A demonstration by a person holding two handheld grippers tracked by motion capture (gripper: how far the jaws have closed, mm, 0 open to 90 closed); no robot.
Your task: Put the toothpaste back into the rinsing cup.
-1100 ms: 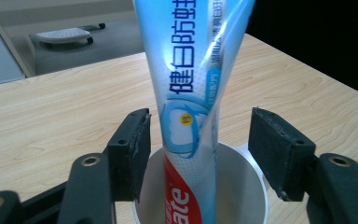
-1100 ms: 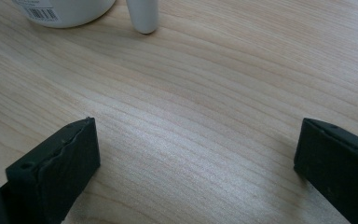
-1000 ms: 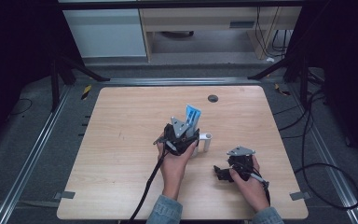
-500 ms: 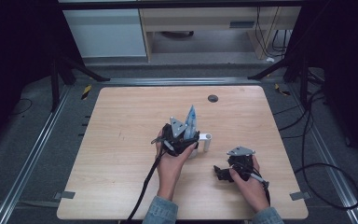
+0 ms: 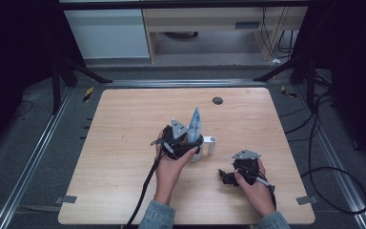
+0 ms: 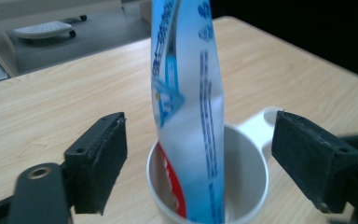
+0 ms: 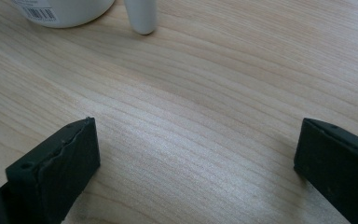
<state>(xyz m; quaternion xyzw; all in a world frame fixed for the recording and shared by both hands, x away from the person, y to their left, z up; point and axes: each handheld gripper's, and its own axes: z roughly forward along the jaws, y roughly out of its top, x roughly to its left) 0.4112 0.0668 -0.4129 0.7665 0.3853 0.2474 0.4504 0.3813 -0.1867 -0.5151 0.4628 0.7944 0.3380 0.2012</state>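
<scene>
My left gripper (image 6: 196,158) stands with its jaws spread wide, one on each side of a white plastic cup (image 6: 242,186) and touching neither it nor what stands in it. A blue and white toothpaste tube with a red band low down (image 6: 191,107) stands in that cup, nearly upright, its lower end inside the rim and its flat upper end rising well above. The cup's white handle (image 6: 261,122) sticks out toward the far right between tube and right jaw. From above, my left gripper (image 5: 183,140) sits over the near left side of the cup (image 5: 198,155), around the middle of the light wooden table (image 5: 124,143), with the tube (image 5: 194,125) poking up beside the gripper's grey plate.

My right gripper (image 7: 196,154) is also wide apart, holding nothing, its jaws over bare wood. From above, it (image 5: 228,177) lies near the table's near right part, well apart from the cup, pointing left.

A small dark round disc (image 5: 218,100) lies on the table's far side.
</scene>
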